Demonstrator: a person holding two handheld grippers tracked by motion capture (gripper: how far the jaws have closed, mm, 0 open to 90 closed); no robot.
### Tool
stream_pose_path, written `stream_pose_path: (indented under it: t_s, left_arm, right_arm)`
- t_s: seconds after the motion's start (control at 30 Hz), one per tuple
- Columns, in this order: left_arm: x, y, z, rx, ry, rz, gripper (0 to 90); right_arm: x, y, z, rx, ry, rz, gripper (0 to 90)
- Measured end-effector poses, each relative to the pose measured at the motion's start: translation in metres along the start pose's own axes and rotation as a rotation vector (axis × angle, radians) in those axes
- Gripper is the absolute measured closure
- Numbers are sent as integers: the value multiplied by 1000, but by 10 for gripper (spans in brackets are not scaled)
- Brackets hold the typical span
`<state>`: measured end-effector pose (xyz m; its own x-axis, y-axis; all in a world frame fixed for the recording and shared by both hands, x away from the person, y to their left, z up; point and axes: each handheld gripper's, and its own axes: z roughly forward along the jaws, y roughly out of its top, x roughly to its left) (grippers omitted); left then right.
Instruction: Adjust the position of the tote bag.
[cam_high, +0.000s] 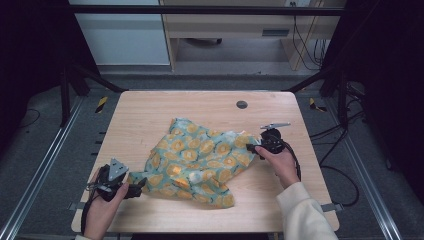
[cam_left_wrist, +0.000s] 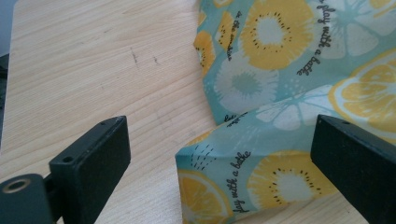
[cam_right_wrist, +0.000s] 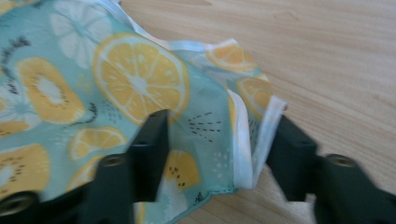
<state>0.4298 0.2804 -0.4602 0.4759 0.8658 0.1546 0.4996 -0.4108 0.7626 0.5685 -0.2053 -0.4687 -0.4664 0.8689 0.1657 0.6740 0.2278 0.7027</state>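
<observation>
1. Teal-and-yellow fruit-print cloth (cam_high: 196, 161) lies rumpled mid-table (cam_high: 150, 112) in the high view, between the two claws. Left gripper (cam_high: 139, 184) sits at the cloth's near-left corner, right gripper (cam_high: 253, 148) at its far-right edge; opposite ends, likely so the cloth can be pulled flat or folded. Grommet hole (cam_high: 241, 104) lies well beyond the right claw.

2. Left gripper view: left gripper (cam_left_wrist: 224, 161) has its jaws wide apart, nothing pinched. A folded corner of the cloth (cam_left_wrist: 261, 172) lies between them, nearer the right jaw, apart from the left one. Bare wooden table (cam_left_wrist: 93, 70) lies ahead and to the left. Looks staged for a corner grab, not yet clamped.

3. Right gripper view: right gripper (cam_right_wrist: 219, 144) has its jaws partway together, straddling the cloth's (cam_right_wrist: 140, 84) hemmed white edge (cam_right_wrist: 243, 140), which stands bunched upright between them. The right jaw seems to touch the hem; the left jaw lies on the print. Blurred, so a firm clamp is not shown; reads as not gripping yet. Bare table (cam_right_wrist: 327, 56) lies right of the claw. The raised hem gives the jaws something to bite.
</observation>
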Motion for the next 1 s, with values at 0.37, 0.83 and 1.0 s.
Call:
stream_pose_path:
  t_s: [0.37, 0.83, 1.0]
  left_arm:
    - [-1, 15, -1, -32, -15, -11, 65]
    - [13, 95, 38, 47, -90, -28, 52]
    - [13, 110, 59, 79, -131, -74, 52]
  right_arm:
    - [37, 9, -28, -118, 93, -105, 871]
    - [73, 10, -42, -158, 142, -216, 861]
    - [70, 6, -42, -165, 139, -208, 858]
